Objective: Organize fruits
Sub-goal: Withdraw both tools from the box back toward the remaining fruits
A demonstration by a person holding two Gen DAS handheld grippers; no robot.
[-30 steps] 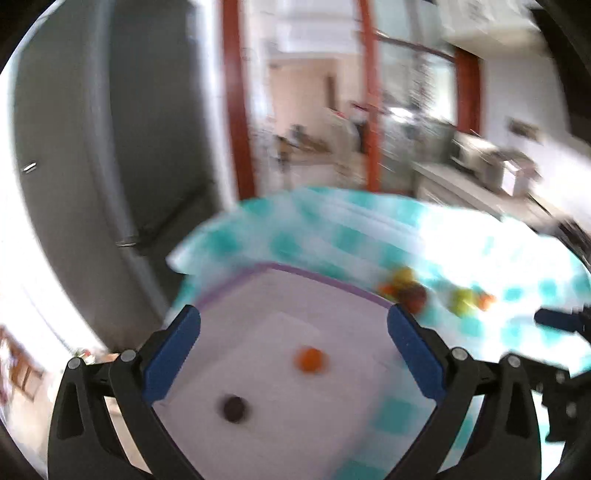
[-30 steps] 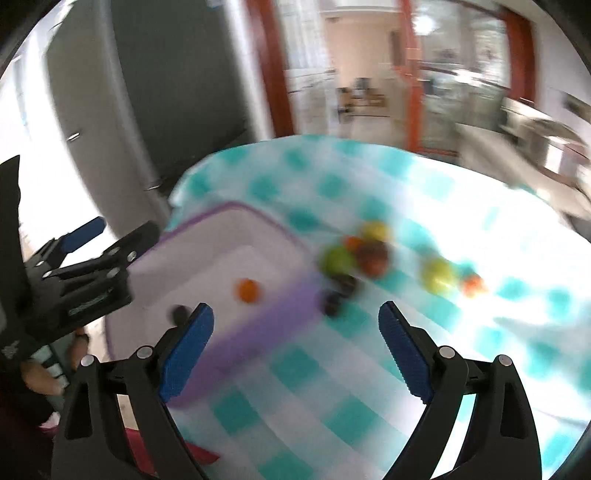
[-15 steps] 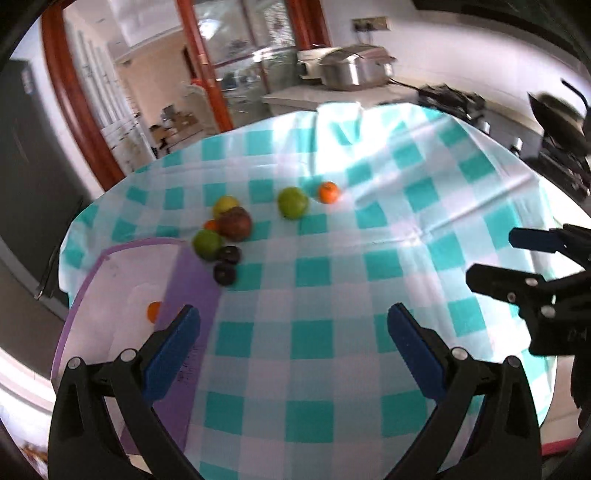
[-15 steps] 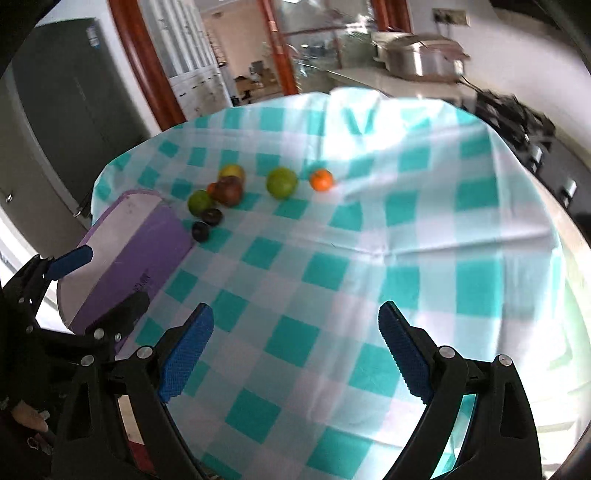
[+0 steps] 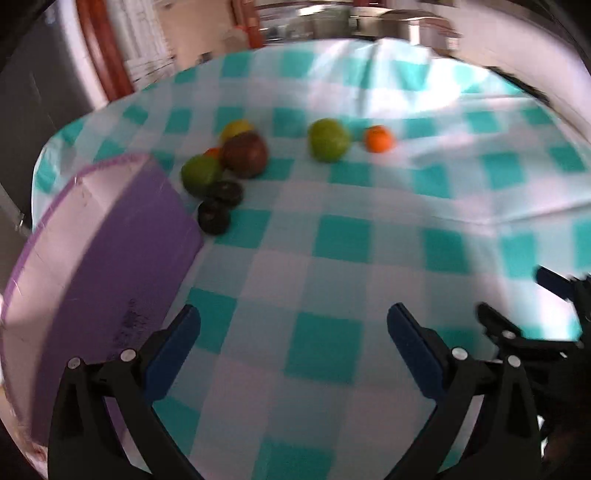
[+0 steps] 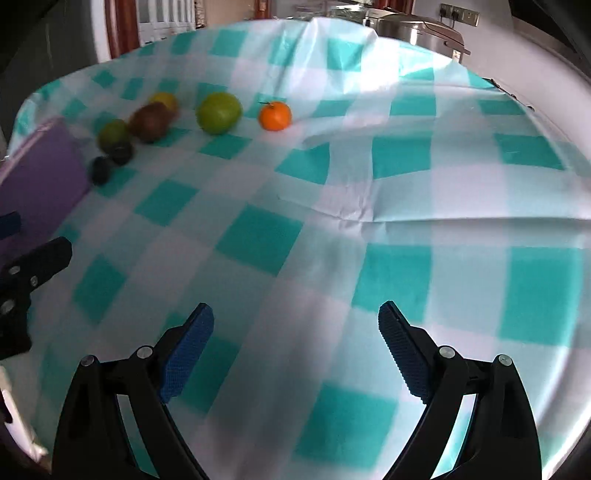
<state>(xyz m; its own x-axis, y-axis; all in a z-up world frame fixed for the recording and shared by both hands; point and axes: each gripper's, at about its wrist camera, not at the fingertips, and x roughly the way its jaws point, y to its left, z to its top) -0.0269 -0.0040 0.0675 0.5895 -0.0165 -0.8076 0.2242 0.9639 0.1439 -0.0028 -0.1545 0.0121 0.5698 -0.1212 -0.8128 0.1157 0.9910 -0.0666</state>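
Several fruits lie on the teal-checked tablecloth point(image 5: 340, 236). A green apple point(image 5: 328, 140), an orange point(image 5: 378, 138), a brown fruit point(image 5: 245, 154), a second green fruit point(image 5: 199, 174), a yellow fruit point(image 5: 236, 129) and two dark fruits point(image 5: 214, 218) sit at the far left. A purple bin point(image 5: 110, 236) stands left of them. My left gripper point(image 5: 293, 328) is open and empty above the cloth. My right gripper point(image 6: 295, 325) is open and empty; the orange point(image 6: 275, 115) and the apple point(image 6: 218, 112) lie far ahead of it.
The table's round edge drops off at the left and far side. A steel pot point(image 6: 417, 27) stands on a counter behind the table. A dark fridge point(image 5: 33, 74) and a red door frame point(image 5: 99, 48) are at the far left. The right gripper shows in the left wrist view point(image 5: 554, 325).
Both grippers have swung from over the purple bin towards the table's middle and come lower and closer to the cloth. Both stay open and empty.
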